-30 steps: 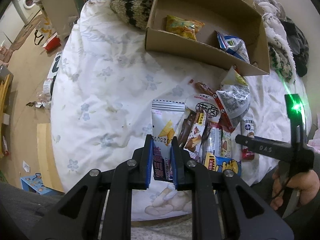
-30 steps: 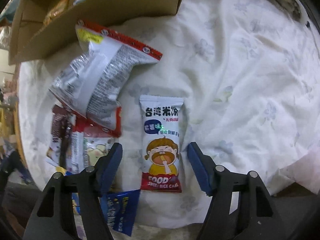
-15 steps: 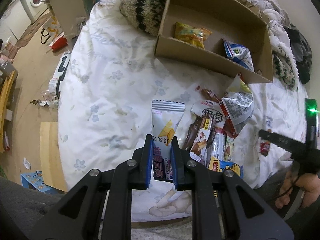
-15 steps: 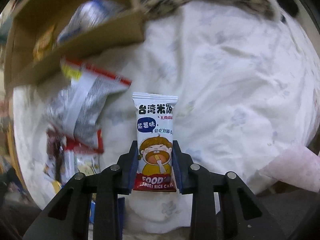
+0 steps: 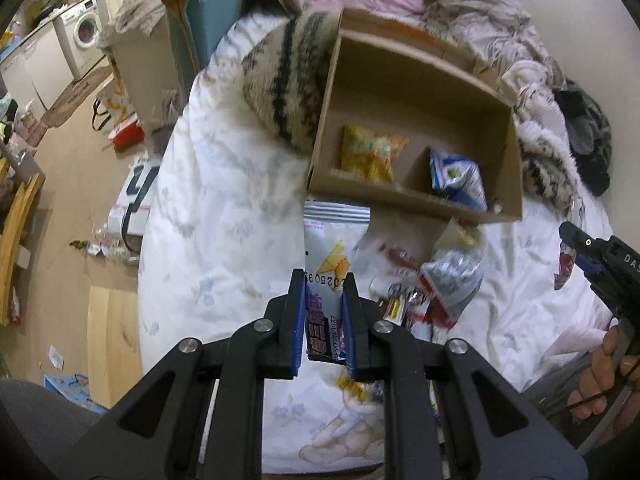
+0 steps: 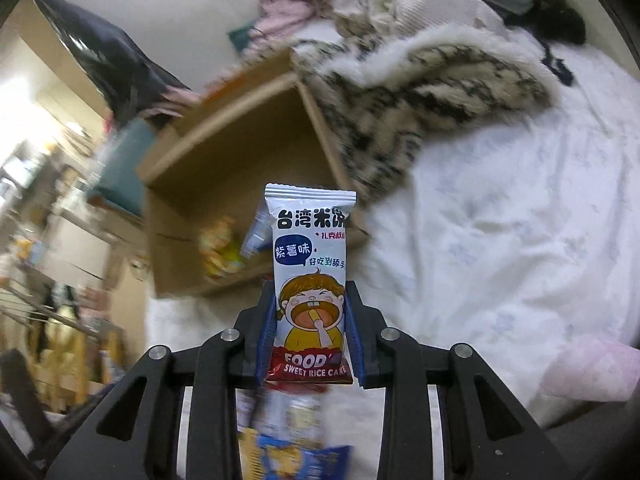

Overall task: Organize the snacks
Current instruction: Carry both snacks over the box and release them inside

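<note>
My left gripper [image 5: 323,320] is shut on a white snack packet [image 5: 331,246] and holds it above the bed, just short of the cardboard box [image 5: 516,168]. The box holds a yellow snack bag [image 5: 370,152] and a blue-white bag [image 5: 456,176]. My right gripper [image 6: 311,332] is shut on a sweet rice cake packet [image 6: 310,264] with a cartoon child on it, lifted and pointing toward the box [image 6: 224,152]. The right gripper also shows at the right edge of the left wrist view [image 5: 600,264]. A pile of loose snacks [image 5: 444,284] lies on the bed.
The white floral bedspread [image 5: 224,216] covers the bed. A striped knitted pillow [image 5: 288,80] lies left of the box and a furry patterned blanket [image 6: 420,92] right of it. The floor with clutter [image 5: 80,160] drops away at the left.
Both grippers have lifted their packets off the bed and moved toward the box. The right gripper closed on the rice cake packet a second ago and has since raised it.
</note>
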`<action>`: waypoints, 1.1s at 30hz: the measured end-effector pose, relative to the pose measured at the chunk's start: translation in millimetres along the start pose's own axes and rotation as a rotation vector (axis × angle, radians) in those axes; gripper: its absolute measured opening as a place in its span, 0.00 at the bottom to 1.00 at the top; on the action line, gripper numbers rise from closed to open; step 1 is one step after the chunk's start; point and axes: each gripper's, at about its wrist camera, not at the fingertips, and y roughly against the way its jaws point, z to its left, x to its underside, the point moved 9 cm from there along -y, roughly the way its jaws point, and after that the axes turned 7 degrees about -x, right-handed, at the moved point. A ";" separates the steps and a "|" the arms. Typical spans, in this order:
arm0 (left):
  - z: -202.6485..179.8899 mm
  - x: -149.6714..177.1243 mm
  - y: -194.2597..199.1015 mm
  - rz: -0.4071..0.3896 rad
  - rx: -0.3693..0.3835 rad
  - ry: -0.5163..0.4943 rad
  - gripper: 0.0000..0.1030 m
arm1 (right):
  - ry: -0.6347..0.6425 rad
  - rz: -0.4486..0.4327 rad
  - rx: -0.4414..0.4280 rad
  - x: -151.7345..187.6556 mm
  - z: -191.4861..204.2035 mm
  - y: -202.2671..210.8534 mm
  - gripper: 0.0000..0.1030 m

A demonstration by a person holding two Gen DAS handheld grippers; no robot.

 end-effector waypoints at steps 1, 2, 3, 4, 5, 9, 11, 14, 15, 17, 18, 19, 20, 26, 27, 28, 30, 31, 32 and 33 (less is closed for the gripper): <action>-0.4 -4.8 2.3 -0.010 0.003 0.002 0.13 | 0.011 -0.019 -0.028 -7.8 7.7 3.6 0.32; -1.4 -11.2 4.4 -0.019 0.009 0.003 0.13 | 0.019 -0.035 -0.054 -13.7 14.2 5.8 0.32; -2.5 -16.5 5.7 -0.026 0.014 0.003 0.13 | 0.026 -0.047 -0.080 -18.9 19.8 7.2 0.32; -4.2 -23.5 7.0 -0.036 0.015 0.000 0.13 | 0.032 -0.055 -0.095 -22.8 25.1 10.7 0.32; -5.9 -28.7 7.6 -0.045 0.015 -0.006 0.13 | 0.044 -0.069 -0.118 -29.5 31.9 12.0 0.32; -15.9 -55.3 6.7 -0.082 0.017 -0.035 0.13 | 0.063 -0.077 -0.157 -43.0 41.7 7.3 0.32; -20.9 -69.3 3.3 -0.089 0.027 -0.036 0.13 | 0.055 -0.071 -0.186 -49.3 45.0 2.6 0.32; -30.1 -86.6 -2.6 -0.095 0.035 -0.051 0.13 | 0.081 -0.062 -0.186 -60.5 48.6 -7.2 0.32; -33.6 -94.3 -4.7 -0.104 0.034 -0.057 0.13 | 0.089 -0.060 -0.186 -63.9 50.0 -10.4 0.32; -37.9 -105.4 -8.4 -0.115 0.035 -0.064 0.13 | 0.109 -0.049 -0.184 -71.7 53.0 -20.0 0.32; -40.5 -110.5 -10.7 -0.119 0.035 -0.068 0.13 | 0.116 -0.044 -0.182 -74.1 53.4 -23.9 0.32; -43.1 -116.3 -13.4 -0.124 0.035 -0.071 0.13 | 0.123 -0.035 -0.182 -76.9 54.7 -30.0 0.32; -45.1 -120.4 -16.2 -0.128 0.034 -0.074 0.13 | 0.125 -0.028 -0.184 -77.8 54.9 -34.0 0.32; -50.8 -130.9 -49.4 -0.146 0.029 -0.084 0.13 | 0.123 0.028 -0.209 -74.9 56.9 -65.9 0.32; -51.1 -128.6 -56.5 -0.137 0.043 -0.073 0.13 | 0.135 0.038 -0.202 -74.5 57.3 -72.1 0.32; -50.8 -126.3 -61.8 -0.128 0.043 -0.070 0.13 | 0.143 0.044 -0.200 -73.8 57.9 -75.6 0.32; -52.0 -122.0 -70.3 -0.112 0.038 -0.079 0.13 | 0.161 0.059 -0.195 -71.9 58.0 -86.0 0.32; -53.7 -121.8 -72.3 -0.113 0.044 -0.086 0.13 | 0.168 0.070 -0.188 -69.9 57.8 -91.7 0.32; -55.0 -121.5 -73.9 -0.118 0.051 -0.092 0.13 | 0.167 0.078 -0.187 -68.2 57.6 -96.1 0.32; -55.2 -121.3 -75.7 -0.120 0.052 -0.092 0.13 | 0.157 0.091 -0.192 -65.9 57.4 -101.2 0.32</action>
